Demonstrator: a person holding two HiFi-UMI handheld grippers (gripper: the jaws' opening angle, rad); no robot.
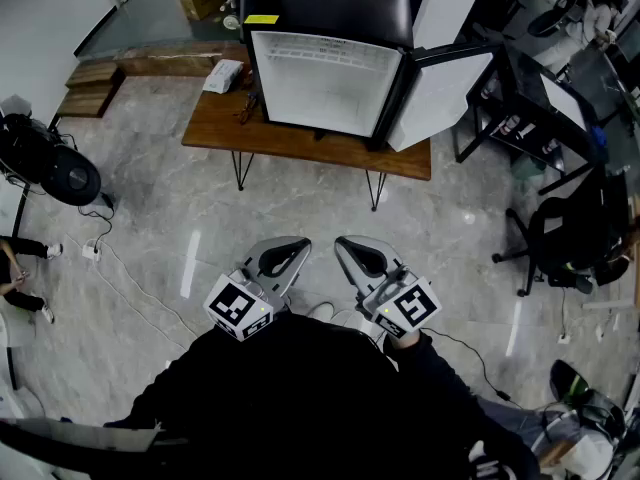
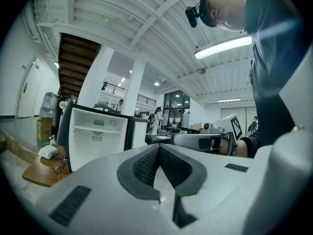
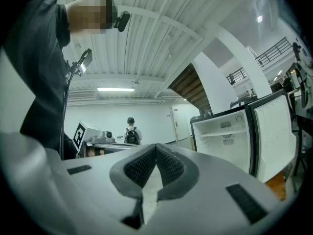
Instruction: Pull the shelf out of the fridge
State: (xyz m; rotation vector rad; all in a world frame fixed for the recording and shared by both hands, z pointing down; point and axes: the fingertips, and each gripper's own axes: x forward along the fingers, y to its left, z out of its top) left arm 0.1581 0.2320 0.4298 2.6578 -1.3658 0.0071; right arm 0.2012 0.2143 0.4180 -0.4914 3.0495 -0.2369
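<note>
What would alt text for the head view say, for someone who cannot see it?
Seen from above, a small fridge stands with its door open on a low wooden table, well ahead of the person. The left gripper and right gripper are held close to the body, both shut and empty.

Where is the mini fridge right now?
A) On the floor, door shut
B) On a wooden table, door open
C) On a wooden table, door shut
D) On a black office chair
B: the mini fridge stands on the wooden table, and its door is swung wide open, showing the white inside.
</note>
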